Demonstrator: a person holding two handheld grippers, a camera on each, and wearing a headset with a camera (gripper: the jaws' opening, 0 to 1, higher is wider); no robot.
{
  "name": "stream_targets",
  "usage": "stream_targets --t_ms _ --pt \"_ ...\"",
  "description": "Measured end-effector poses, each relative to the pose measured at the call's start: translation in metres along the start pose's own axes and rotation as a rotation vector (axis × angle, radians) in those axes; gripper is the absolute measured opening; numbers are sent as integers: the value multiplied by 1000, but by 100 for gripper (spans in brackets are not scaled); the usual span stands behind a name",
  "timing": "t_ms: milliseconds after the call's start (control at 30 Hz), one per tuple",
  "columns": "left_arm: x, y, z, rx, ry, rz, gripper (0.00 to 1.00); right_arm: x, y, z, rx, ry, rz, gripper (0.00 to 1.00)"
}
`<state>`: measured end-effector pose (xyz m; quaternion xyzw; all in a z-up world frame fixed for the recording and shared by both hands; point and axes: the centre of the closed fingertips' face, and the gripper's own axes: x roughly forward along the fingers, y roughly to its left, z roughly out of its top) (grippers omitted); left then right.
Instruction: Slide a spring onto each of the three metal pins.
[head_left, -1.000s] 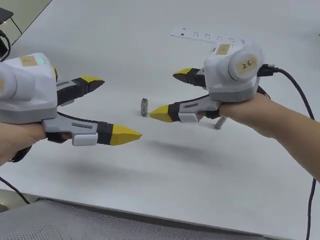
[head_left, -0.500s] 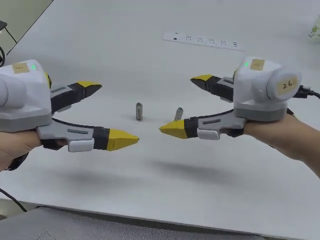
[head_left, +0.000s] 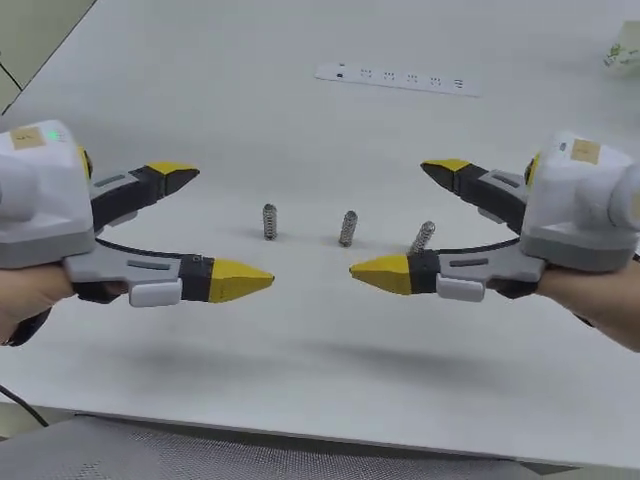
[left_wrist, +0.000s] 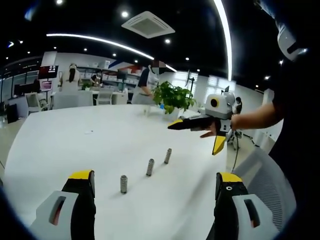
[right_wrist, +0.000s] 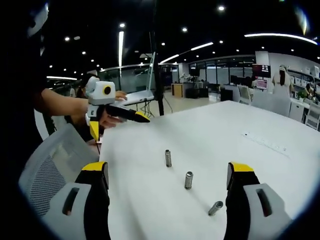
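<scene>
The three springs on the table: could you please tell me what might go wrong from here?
1. The right spring leans, while the left spring and middle spring stand upright; it may topple.
2. The open right gripper hovers close to the leaning one, so a small stray move could knock it over.

Bright, even overhead light washes the white tabletop (head_left: 330, 400), with soft grey shadows. The springs (head_left: 348, 228) look sharp. Gripper views bulge at the edges; ceiling strip lights (left_wrist: 100, 42) glare.
</scene>
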<state>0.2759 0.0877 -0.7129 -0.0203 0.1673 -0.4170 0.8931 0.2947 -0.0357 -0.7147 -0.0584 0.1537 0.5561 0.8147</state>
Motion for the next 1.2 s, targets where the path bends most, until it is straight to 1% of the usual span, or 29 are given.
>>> stream_targets --t_ms 133,267,333,433,567,733,1000,1200 --pt "-2 0 0 -1 -4 1 98 -12 0 -6 24 -10 -13 99" --pt "-5 0 -1 -7 -6 4 98 -24 -4 -12 38 -14 -41 99" --pt "-6 -1 -2 -9 -8 5 98 -29 -4 -14 43 -10 -43 99" --pt "-7 0 -2 -15 -9 10 98 -36 -2 -24 43 16 -48 99" --pt "-9 0 -4 -17 -7 11 98 -45 -4 -32 69 19 -66 99" --pt "-11 0 -9 -24 3 17 98 -48 -7 -43 90 31 -95 99" --pt "-14 2 -14 -30 12 31 98 -50 -11 -45 120 15 -125 99" --pt "-14 2 -16 -38 15 32 98 -51 -12 -52 126 32 -130 99"
